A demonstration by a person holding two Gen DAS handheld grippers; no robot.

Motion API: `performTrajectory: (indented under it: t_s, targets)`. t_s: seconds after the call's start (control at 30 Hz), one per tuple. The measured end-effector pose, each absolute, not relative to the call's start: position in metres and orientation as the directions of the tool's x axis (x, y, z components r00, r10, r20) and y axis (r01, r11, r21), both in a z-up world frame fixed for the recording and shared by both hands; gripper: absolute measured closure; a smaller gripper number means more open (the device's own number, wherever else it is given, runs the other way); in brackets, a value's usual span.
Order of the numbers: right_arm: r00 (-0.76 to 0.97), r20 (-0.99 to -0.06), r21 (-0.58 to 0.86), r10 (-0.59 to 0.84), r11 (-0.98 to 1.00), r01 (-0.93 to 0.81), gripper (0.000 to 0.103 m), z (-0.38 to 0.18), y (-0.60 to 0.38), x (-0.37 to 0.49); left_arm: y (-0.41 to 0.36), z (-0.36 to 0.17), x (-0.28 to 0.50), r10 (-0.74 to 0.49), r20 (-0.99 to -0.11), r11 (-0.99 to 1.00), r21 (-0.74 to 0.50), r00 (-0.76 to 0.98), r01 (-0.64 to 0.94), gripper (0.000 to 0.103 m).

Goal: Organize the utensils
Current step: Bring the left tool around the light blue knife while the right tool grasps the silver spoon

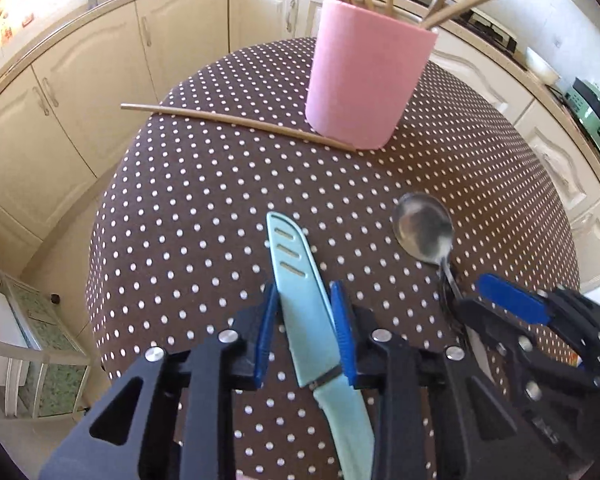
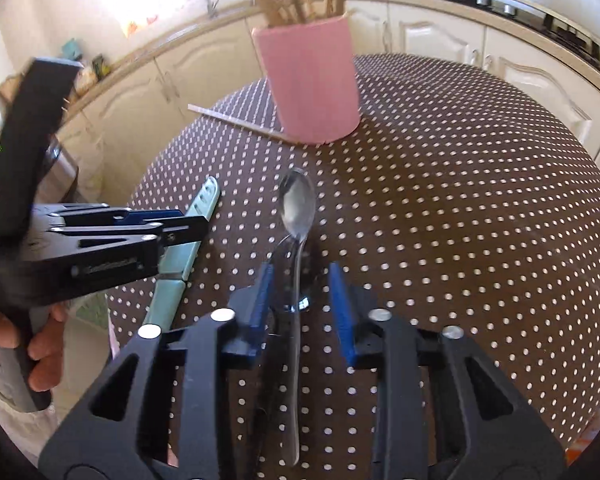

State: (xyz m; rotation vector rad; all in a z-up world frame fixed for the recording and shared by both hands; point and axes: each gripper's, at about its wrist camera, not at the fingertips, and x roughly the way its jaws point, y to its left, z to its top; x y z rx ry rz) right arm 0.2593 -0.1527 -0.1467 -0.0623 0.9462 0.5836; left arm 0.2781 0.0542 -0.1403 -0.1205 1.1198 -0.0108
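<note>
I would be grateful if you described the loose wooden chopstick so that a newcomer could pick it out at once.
Start at the round table with the brown, white-dotted cloth and find the tall pink cylindrical holder full of upright wooden sticks. At its base lies one thin wooden chopstick, flat on the cloth and pointing away to the left. It is the only stick lying flat outside the holder.
</note>
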Motion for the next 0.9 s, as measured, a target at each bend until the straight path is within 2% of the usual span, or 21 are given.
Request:
performTrajectory:
  t_s: [0.03, 0.1, 0.17, 0.47, 0.63, 0.9]
  targets:
    - [0.434, -0.787, 0.195, 0.439, 0.844, -0.499, 0.082, -0.148, -0.151, 0.261, 0.056, -0.141, 0.278, -0.072, -0.899, 0.993, -0.104, 0.432, -0.051, 0.074]
    - [0.42, -0.804, 0.182, 0.421, 0.846, -0.5, 0.093, -0.153, -0.145, 0.263, 0.055, -0.141, 0.277, -0.078, -0.904, 0.993, -0.109, 0.421, -0.051, 0.071]
    - [0.406, -0.809, 0.188, 0.426, 0.841, -0.507, 0.097, -0.155, -0.142, 0.264, 0.057, -0.14, 0.278, -0.089, -0.905, 0.992, -0.119, 0.415, -0.047, 0.067]
    - [0.421, -0.807, 0.177, 0.413, 0.85, -0.495, 0.099, -0.15, -0.151, 0.278, 0.044, -0.146, 0.278, -0.081, -0.911, 0.994, -0.106, 0.404, -0.038, 0.056]
    - [0.462, -0.796, 0.157, 0.391, 0.871, -0.466, 0.099, -0.138, -0.167, 0.287, 0.043, -0.146, 0.281, -0.076, -0.913, 0.994, -0.101, 0.401, -0.042, 0.055]
    - [0.395, -0.824, 0.171, 0.407, 0.843, -0.511, 0.098, -0.141, -0.163, 0.283, 0.043, -0.147, 0.282, -0.077, -0.913, 0.994, -0.104, 0.4, -0.045, 0.052]
